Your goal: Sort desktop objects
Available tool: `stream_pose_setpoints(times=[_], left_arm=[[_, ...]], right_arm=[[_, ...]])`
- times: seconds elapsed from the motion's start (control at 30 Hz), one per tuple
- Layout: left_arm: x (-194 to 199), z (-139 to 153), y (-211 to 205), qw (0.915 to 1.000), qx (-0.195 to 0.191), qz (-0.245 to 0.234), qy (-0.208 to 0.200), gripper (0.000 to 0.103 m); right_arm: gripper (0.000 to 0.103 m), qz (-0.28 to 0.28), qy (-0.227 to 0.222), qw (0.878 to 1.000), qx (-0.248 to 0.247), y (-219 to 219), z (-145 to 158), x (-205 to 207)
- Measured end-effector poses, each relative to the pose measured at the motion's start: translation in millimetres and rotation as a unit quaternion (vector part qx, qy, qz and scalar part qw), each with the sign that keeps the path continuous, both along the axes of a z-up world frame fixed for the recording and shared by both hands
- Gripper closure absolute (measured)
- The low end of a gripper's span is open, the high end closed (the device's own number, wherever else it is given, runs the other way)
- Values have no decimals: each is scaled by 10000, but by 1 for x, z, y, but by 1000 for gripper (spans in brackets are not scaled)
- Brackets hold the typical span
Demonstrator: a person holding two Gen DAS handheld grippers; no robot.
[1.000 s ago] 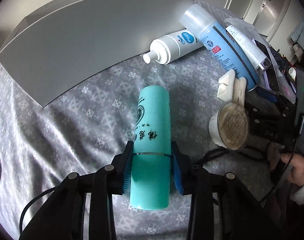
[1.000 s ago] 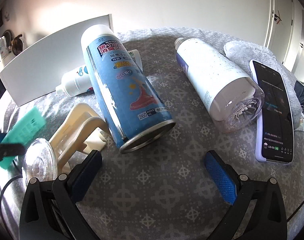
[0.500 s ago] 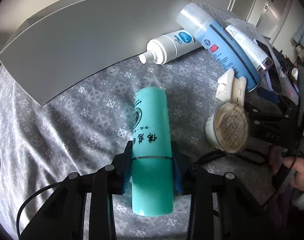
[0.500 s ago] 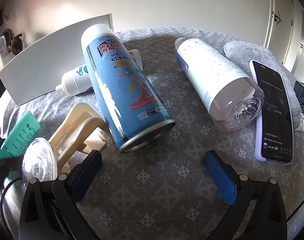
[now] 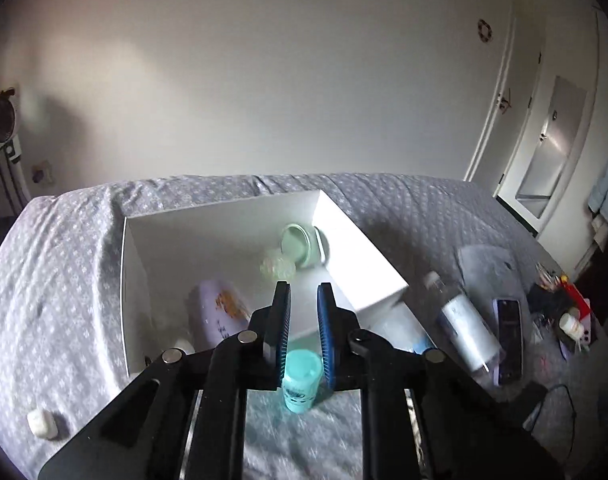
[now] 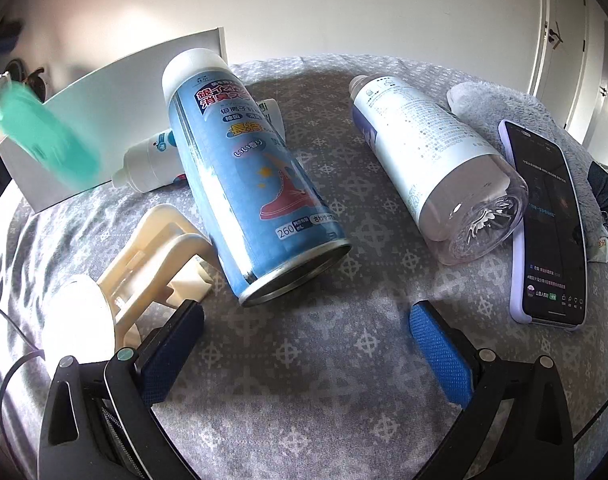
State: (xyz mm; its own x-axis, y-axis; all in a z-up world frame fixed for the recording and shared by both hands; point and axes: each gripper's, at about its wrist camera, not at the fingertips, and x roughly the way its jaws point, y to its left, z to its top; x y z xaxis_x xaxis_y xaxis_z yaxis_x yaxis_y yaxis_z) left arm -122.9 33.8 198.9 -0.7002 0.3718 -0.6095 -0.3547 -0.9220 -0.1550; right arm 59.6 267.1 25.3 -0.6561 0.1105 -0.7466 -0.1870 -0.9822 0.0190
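Note:
My left gripper (image 5: pixel 304 300) is shut on the teal bottle (image 5: pixel 299 380) and holds it high, hanging below the pads, near the white box's (image 5: pixel 360 240) front edge. The right wrist view shows the bottle as a teal blur (image 6: pixel 51 140) in the air at the left, by the box wall (image 6: pixel 115 96). The box holds a pale purple bottle (image 5: pixel 219 312), a green round lid (image 5: pixel 297 246) and a clear bumpy ball (image 5: pixel 277 268). My right gripper (image 6: pixel 304 344) is open and empty, low over the cloth, just in front of the blue spray can (image 6: pixel 247 176).
Lying on the grey patterned cloth are a clear-bottomed white bottle (image 6: pixel 432 164), a phone (image 6: pixel 548 220), a small white spray bottle (image 6: pixel 151 164) and a cream suction-cup holder (image 6: pixel 143 264). A grey towel (image 6: pixel 496 108) lies at the back right. A small white piece (image 5: pixel 41 424) lies at the left.
My left gripper has lifted the teal bottle off the cloth and swung it up towards the white box; its view now looks into the box. The right gripper has stayed still and open.

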Motion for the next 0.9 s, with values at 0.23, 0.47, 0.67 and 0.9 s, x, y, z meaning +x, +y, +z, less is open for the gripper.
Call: stream_pose_setpoints(times=[0.23, 0.47, 0.67, 0.9], left_arm=[[3, -20, 7, 9996, -226, 80, -147, 89], [59, -78, -1, 9976, -278, 72, -628, 22], [92, -132, -18, 9913, -421, 143, -1242, 21], [105, -160, -19, 9875, -611, 248, -1429, 21]], right_arm=[[0, 1, 2, 10000, -5, 6, 1, -2], [0, 0, -1, 10000, -3, 6, 1, -2], [0, 0, 0, 10000, 0, 5, 1, -2], [0, -1, -7, 10000, 11, 6, 1, -3]])
